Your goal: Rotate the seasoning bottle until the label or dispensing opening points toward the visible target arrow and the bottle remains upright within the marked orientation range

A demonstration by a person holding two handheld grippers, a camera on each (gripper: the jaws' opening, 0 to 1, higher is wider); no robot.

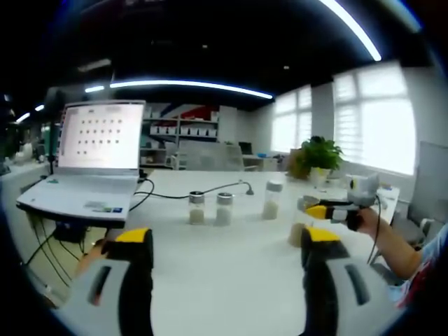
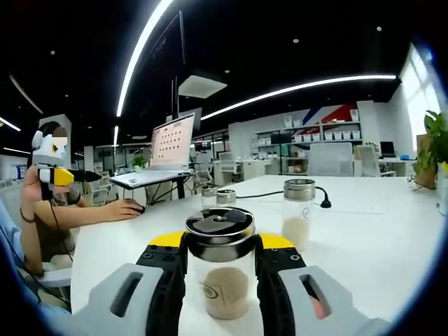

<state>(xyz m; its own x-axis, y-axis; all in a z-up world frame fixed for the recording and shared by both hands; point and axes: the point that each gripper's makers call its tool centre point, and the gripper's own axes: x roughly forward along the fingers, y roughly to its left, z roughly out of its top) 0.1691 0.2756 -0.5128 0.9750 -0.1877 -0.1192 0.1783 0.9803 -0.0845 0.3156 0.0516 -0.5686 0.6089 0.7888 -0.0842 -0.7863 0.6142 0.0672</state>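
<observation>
My right gripper (image 2: 221, 280) is clamped on the seasoning bottle (image 2: 220, 269), which stands upright between the jaws on the white table (image 2: 378, 238), its dark lid facing me. Beyond it stand two more jars (image 2: 298, 212). My left gripper (image 1: 227, 255) has its jaws wide apart over bare tabletop, holding nothing. Ahead of it are three small jars (image 1: 224, 208) in a row, and a laptop (image 1: 87, 168) sits off to one side.

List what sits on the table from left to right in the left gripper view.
Laptop → first jar → second jar → taller bottle → right gripper → plant.
</observation>
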